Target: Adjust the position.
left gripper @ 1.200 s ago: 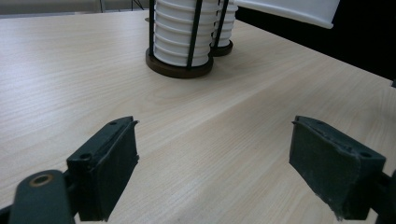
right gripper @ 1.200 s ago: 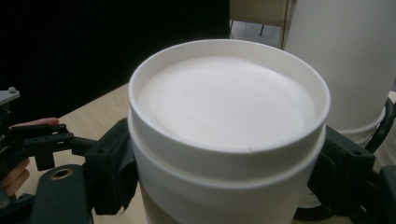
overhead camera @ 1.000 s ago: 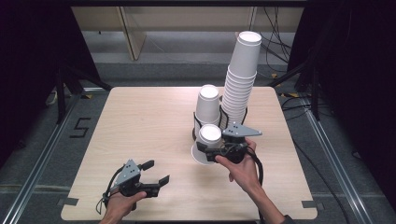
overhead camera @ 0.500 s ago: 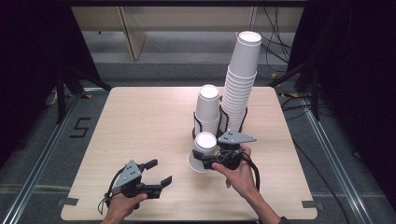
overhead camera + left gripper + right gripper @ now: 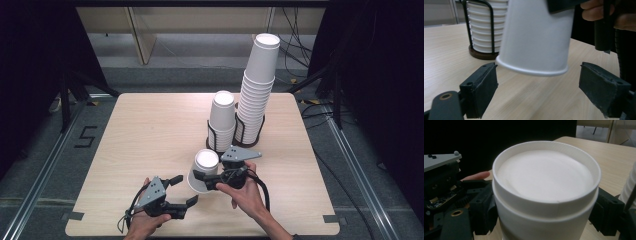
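My right gripper (image 5: 202, 176) is shut on an upside-down white paper cup (image 5: 202, 169) and holds it tilted just above the table. In the right gripper view the cup (image 5: 544, 195) sits between the black jaws, base up. My left gripper (image 5: 183, 190) stands open near the table's front edge, just left of and below the cup. Seen in the left gripper view, the cup's rim (image 5: 534, 70) hangs a little ahead of the open jaws, with nothing between them.
Two black wire holders stand behind the cup: a short stack of cups (image 5: 222, 120) and a tall leaning stack (image 5: 257, 90). The short stack (image 5: 481, 30) is close in the left gripper view. The wooden table (image 5: 145, 135) has bare room at the left.
My right gripper has carried the cup away from the short stack, toward the front left and the left gripper. The left gripper has shifted slightly right and stays open.
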`<state>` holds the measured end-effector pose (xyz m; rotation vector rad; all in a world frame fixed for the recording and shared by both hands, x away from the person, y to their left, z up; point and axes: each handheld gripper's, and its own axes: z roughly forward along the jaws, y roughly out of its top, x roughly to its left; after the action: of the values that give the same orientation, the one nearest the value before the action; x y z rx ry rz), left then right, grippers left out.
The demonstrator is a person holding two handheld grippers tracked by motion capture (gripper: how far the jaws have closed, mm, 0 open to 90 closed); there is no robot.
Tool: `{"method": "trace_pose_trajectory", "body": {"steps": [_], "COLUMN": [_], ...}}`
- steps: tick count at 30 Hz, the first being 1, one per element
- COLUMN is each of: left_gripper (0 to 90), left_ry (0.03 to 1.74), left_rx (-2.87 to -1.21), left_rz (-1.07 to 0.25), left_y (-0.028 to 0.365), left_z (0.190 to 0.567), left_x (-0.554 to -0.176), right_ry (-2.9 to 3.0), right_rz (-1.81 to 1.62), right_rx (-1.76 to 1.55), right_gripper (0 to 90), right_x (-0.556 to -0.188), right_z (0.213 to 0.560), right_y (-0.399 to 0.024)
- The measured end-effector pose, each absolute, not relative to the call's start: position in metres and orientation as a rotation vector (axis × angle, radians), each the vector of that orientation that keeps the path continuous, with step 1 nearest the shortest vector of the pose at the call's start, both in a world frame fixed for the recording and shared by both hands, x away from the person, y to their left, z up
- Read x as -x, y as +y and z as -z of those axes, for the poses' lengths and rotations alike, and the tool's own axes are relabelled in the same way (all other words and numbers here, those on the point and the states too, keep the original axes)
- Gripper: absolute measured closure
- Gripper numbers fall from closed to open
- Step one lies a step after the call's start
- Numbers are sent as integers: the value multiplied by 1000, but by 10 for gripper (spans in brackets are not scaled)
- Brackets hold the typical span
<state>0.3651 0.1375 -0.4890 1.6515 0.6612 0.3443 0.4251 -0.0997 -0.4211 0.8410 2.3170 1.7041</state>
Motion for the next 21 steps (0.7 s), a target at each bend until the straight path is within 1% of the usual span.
{"method": "trace_pose_trajectory", "body": {"steps": [3, 8, 10, 11, 13, 14, 16, 18, 21], "left_gripper": [143, 143, 127, 91, 82, 54, 46, 41, 54], "left_ry": [656, 696, 709, 699, 693, 689, 679, 664, 639], "left_rx": [-1679, -1663, -1669, -1672, -1669, -1667, -1670, -1666, -1672], "left_rz": [-358, -360, -358, -361, -362, -362, -363, -357, -359], "left_y": [137, 137, 136, 135, 135, 134, 134, 133, 130], "left_z": [489, 491, 492, 492, 492, 492, 492, 492, 492], "left_x": [-363, -366, -366, -366, -365, -365, -365, -365, -364], "right_ry": [2337, 2366, 2372, 2387, 2391, 2400, 2411, 2414, 2416], "right_rz": [-1710, -1728, -1720, -1738, -1745, -1767, -1776, -1789, -1811], "right_rx": [-854, -833, -827, -810, -821, -804, -838, -797, -819], "right_gripper": [217, 218, 218, 219, 219, 219, 219, 219, 219], "right_x": [-422, -419, -417, -415, -414, -412, -409, -409, -406], "right_z": [422, 424, 425, 426, 426, 426, 426, 426, 427], "right_y": [-97, -92, -90, -87, -86, -84, -82, -81, -79]}}
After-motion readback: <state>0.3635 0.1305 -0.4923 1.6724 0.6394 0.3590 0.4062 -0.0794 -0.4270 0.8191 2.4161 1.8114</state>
